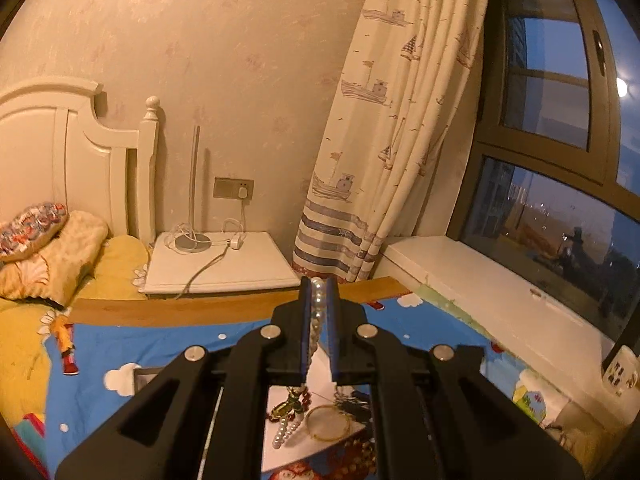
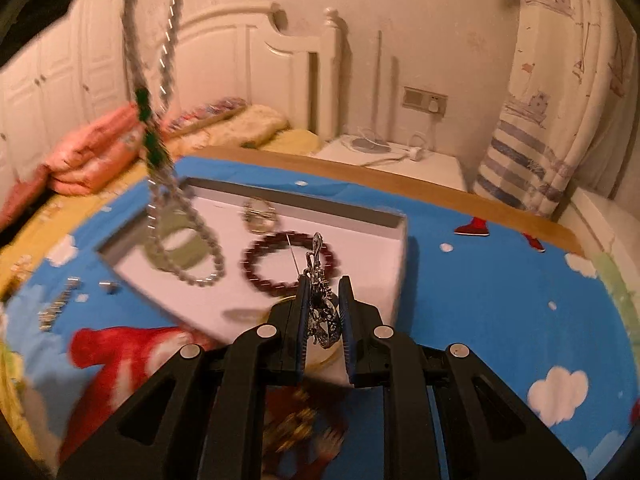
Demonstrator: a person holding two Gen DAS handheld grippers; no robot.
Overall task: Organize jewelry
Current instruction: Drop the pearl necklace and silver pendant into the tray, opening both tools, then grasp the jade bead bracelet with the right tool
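Left gripper (image 1: 319,300) body hides the pearl strand's (image 1: 318,312) middle. Hanging silver chain (image 2: 160,80) is motion-blurred, cut off above. Box (image 2: 394,264) near edge hidden behind right gripper (image 2: 324,312).

A box (image 2: 394,240) lay on the cloth (image 2: 500,300), with a bead bracelet (image 2: 256,268) and a bangle (image 2: 180,254) in it, the bangle left of the bracelet. Behind the cloth stood a nightstand (image 2: 440,168), with the bed (image 2: 280,136) to its left and a curtain (image 2: 552,120) to its right.
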